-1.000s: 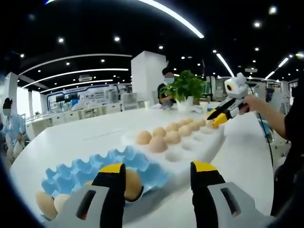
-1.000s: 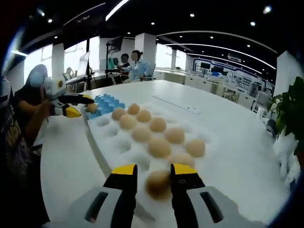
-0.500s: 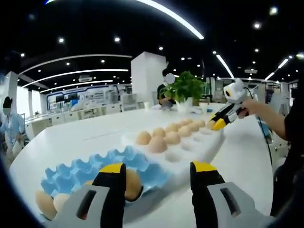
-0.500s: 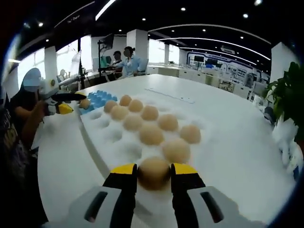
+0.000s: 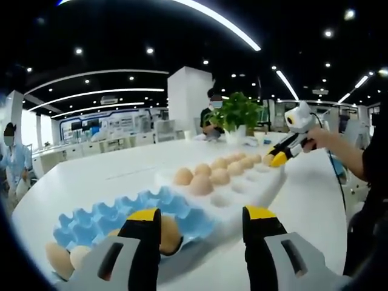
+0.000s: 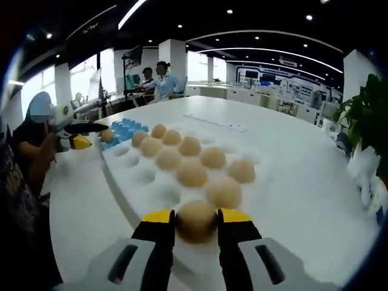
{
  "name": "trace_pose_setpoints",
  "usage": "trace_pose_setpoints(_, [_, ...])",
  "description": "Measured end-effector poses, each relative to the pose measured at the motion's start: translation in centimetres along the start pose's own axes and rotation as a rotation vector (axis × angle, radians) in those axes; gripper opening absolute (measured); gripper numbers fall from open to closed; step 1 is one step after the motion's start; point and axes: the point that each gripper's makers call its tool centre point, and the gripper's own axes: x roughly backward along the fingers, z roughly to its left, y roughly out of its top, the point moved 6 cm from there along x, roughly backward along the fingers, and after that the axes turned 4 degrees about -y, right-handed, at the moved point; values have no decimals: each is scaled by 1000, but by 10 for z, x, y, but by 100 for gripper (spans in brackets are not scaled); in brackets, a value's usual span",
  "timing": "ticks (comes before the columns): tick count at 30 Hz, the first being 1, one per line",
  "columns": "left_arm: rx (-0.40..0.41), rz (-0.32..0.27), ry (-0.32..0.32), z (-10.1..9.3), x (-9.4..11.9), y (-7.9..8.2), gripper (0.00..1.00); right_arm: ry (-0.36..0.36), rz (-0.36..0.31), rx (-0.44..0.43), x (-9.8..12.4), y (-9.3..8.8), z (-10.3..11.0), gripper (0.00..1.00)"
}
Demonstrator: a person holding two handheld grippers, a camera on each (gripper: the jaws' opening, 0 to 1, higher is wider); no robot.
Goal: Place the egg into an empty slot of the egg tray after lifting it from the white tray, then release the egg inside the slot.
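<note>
My right claw (image 6: 197, 225) is closed on a brown egg (image 6: 196, 220), one yellow-tipped jaw against each side of it. A second ago that egg sat low in its pocket at the near end of the white tray (image 6: 140, 185); half a second ago it was already up between the jaws, and it sits the same way now, held just above the tray's near edge. I judge the lift done and the carry due next.

My left claw (image 5: 200, 225) is wide open and holds nothing; it has barely moved across the three moments, hovering over the near edge of the blue egg tray (image 5: 109, 217). An egg in the blue tray (image 5: 169, 235) lies just behind its left jaw, and more eggs occupy the nearest corner, while many cups farther back are empty.

The route runs the length of the white tray, over its rows of brown eggs (image 6: 193, 172), to the blue tray at the far end. My left claw (image 6: 85, 133) waits there and may crowd the nearer cups. On the white counter (image 6: 291, 200) beyond stands a potted plant (image 5: 237, 112); people sit in the background.
</note>
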Motion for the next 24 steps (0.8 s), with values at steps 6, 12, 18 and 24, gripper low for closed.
trace_pose_setpoints(6, [1, -5, -3, 0, 0, 1, 55, 6, -50, -15, 7, 14, -1, 29])
trace_pose_setpoints(12, [2, -6, -17, -4, -1, 1, 55, 8, -71, 1, 5, 24, 4, 28])
trace_pose_setpoints(18, [3, -13, -15, -2, 1, 2, 55, 20, -94, 2, 2, 34, 7, 28])
trace_pose_setpoints(24, [5, -19, -16, -3, 1, 3, 54, 31, -115, 17, 0, 45, 17, 28])
